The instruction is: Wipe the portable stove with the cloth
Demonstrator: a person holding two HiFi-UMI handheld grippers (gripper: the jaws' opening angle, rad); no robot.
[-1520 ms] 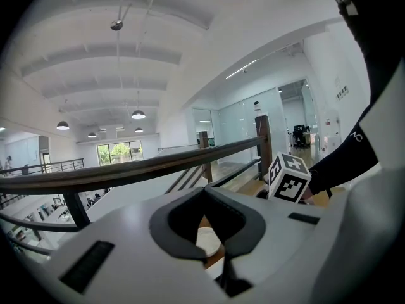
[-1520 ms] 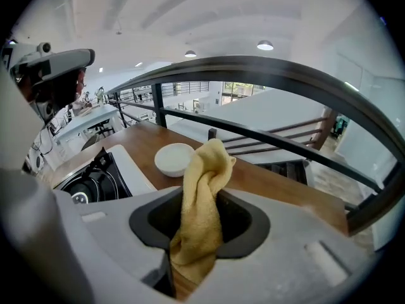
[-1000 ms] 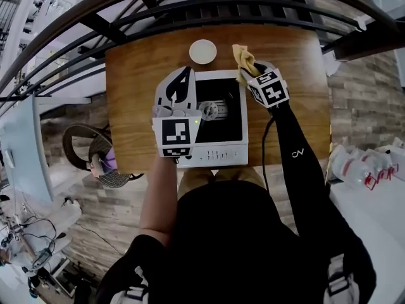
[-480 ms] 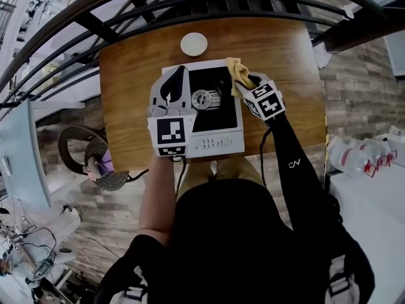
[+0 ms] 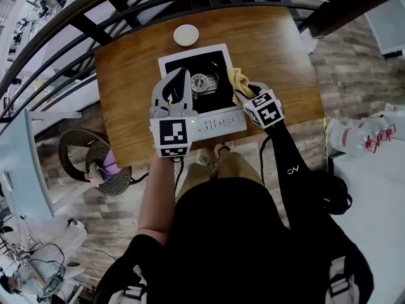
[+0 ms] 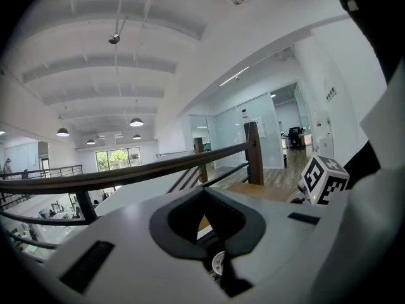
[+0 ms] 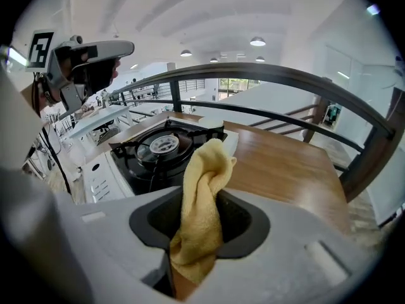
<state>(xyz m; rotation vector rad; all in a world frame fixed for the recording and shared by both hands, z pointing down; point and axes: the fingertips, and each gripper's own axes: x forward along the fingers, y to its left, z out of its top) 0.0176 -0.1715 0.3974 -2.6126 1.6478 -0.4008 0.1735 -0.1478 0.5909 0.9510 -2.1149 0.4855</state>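
Note:
The portable stove [image 5: 218,123] is white with a black top and a round burner [image 5: 201,81], and it sits on the wooden table [image 5: 126,94]. My right gripper [image 5: 244,91] is shut on a yellow cloth [image 5: 238,80] at the stove's right edge, about halfway along. In the right gripper view the cloth [image 7: 204,173] sticks up between the jaws, with the burner [image 7: 162,145] beyond it. My left gripper [image 5: 182,75] lies over the stove's left side, jaws together and nothing held. In the left gripper view its jaws [image 6: 205,195] point at the railing.
A small white dish [image 5: 185,35] stands on the table behind the stove. A dark railing [image 5: 126,8] runs along the table's far side. Bare wood [image 5: 285,56] lies right of the stove. A chair [image 5: 95,163] stands on the floor at left.
My right gripper has drawn the cloth from the stove's far right corner toward me along the right edge. The left gripper has stayed on the stove's left side.

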